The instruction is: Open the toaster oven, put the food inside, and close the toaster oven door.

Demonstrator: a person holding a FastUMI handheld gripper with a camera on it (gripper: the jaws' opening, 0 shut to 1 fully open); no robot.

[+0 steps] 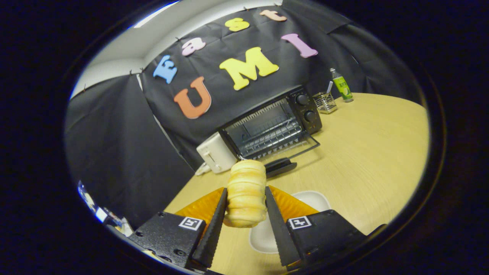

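Fingers [219,217] clamp a ridged bread roll [246,193] from both sides, lifted above a white plate [315,199]; beyond, the toaster oven [273,124] stands door-open at the tabletop's [374,152] back edge.

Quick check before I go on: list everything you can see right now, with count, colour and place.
bread roll: one, pale golden, clamped between the fingers
toaster oven: one, black, door open, beyond the roll
white toaster: one, beside the oven
plate: one, white, on the table under the gripper
wire basket: one, metal, beside the oven's knobs
bottle: one, green, past the basket
table: one, light wood
gripper: one, both fingers pressing the roll
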